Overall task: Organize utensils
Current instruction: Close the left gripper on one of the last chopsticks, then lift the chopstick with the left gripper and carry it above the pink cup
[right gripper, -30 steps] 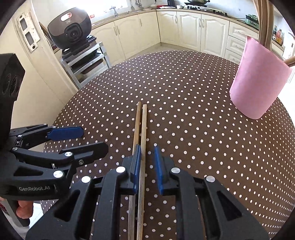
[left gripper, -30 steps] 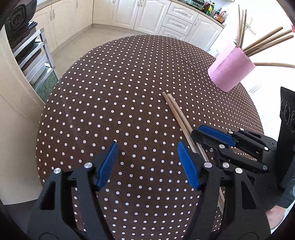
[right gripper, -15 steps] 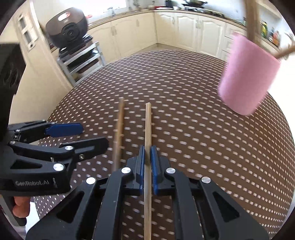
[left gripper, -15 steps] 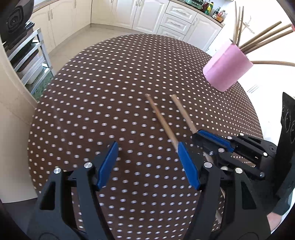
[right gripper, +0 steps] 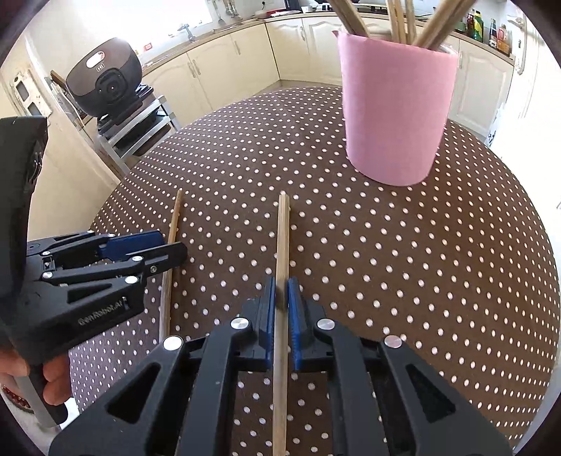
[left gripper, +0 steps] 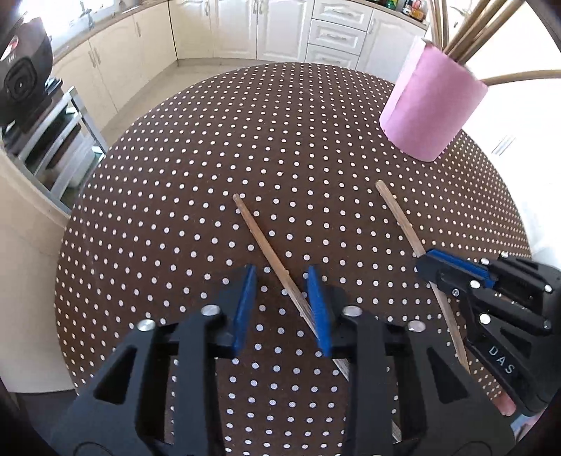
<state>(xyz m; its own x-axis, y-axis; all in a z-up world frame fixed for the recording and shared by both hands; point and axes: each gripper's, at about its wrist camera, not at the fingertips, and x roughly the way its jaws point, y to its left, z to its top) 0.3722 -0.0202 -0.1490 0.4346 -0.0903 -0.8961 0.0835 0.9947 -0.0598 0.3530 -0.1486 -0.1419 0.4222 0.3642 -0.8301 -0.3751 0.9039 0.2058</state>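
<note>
Two wooden chopsticks are over the brown dotted table (left gripper: 210,168). My right gripper (right gripper: 282,301) is shut on one chopstick (right gripper: 282,238) and holds it pointing toward the pink cup (right gripper: 396,112); this chopstick also shows in the left wrist view (left gripper: 399,217). The other chopstick (left gripper: 266,252) lies on the table between the fingers of my open left gripper (left gripper: 282,308), close to the right pad; it also shows in the right wrist view (right gripper: 171,242). The pink cup (left gripper: 431,105) holds several chopsticks and stands at the far right.
A black rice cooker (right gripper: 105,77) sits on a metal rack (right gripper: 140,122) left of the table. Cream kitchen cabinets (left gripper: 245,28) line the back. The table edge (left gripper: 70,217) curves round on the left.
My right gripper shut on one chopstick and carried it right, toward the pink cup, away from the other. My left gripper moved over the remaining chopstick and its jaws narrowed.
</note>
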